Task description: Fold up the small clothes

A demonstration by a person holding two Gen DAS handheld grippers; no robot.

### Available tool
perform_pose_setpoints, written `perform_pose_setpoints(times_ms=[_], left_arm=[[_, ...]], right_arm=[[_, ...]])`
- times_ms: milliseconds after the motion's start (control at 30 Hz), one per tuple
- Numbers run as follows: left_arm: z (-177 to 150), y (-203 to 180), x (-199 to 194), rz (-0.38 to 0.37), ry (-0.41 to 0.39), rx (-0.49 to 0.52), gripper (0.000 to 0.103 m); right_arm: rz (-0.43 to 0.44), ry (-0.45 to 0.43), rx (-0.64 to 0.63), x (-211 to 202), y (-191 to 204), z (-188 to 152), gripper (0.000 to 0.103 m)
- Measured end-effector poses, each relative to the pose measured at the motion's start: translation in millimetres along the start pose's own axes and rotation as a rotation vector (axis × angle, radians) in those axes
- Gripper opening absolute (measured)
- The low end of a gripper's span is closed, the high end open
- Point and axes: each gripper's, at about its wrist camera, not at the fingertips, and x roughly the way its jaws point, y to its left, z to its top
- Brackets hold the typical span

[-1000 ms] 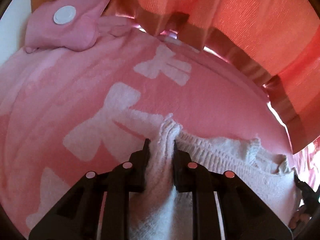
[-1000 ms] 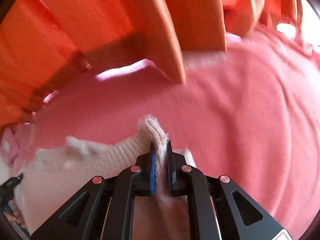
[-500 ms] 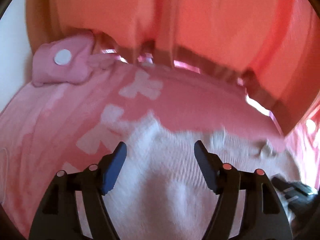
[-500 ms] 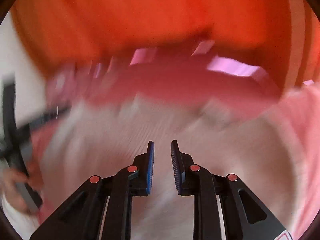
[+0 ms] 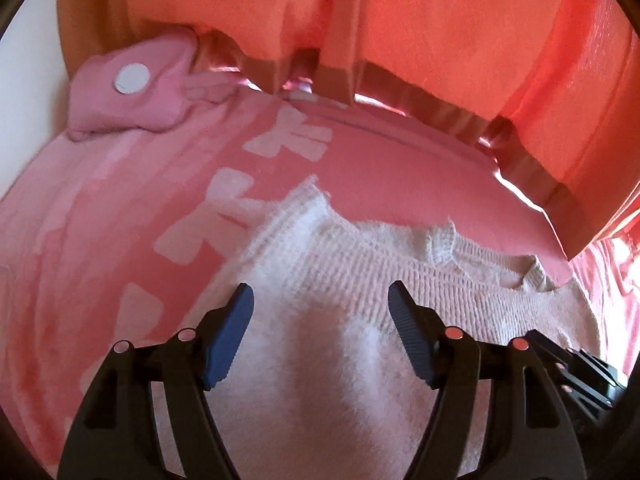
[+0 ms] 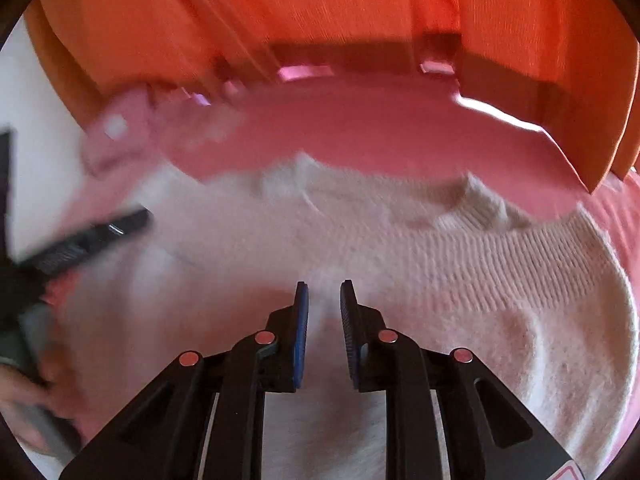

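A small white knitted sweater point(image 5: 352, 280) lies flat on a pink blanket with white bow prints point(image 5: 120, 208). My left gripper point(image 5: 320, 304) is wide open and empty above the sweater's left part. In the right wrist view the sweater point(image 6: 460, 280) fills the lower half. My right gripper point(image 6: 323, 300) hangs above its middle with the jaws a little apart and nothing between them. The left gripper point(image 6: 80, 240) shows blurred at that view's left edge. The right gripper's body point(image 5: 580, 368) shows at the left wrist view's lower right.
A pink folded garment with a white dot point(image 5: 132, 88) lies at the blanket's far left corner. Orange curtains point(image 5: 400, 20) hang behind the bed's far edge and also fill the top of the right wrist view point(image 6: 320, 8). A white wall point(image 5: 28, 40) is at left.
Both grippers have let go of the sweater's top edge, opened and pulled back and up. The sweater now lies flat on the blanket.
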Motion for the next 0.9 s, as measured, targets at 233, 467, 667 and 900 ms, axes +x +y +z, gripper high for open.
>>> perform_pose_setpoints(times_ms=[233, 467, 667, 900], left_arm=[[-5, 29, -18, 0.056, 0.009, -0.087, 0.082], [-81, 115, -53, 0.038, 0.093, -0.454, 0.094], [-120, 125, -51, -0.007, 0.096, -0.573, 0.095], [-103, 84, -36, -0.091, 0.119, -0.455, 0.032]], right_arm=[[-0.065, 0.064, -0.032, 31, 11, -5, 0.019], [0.016, 0.043, 0.077, 13, -11, 0, 0.019], [0.022, 0.051, 0.074, 1, -7, -7, 0.019], [0.059, 0.082, 0.11, 5, -17, -10, 0.023]])
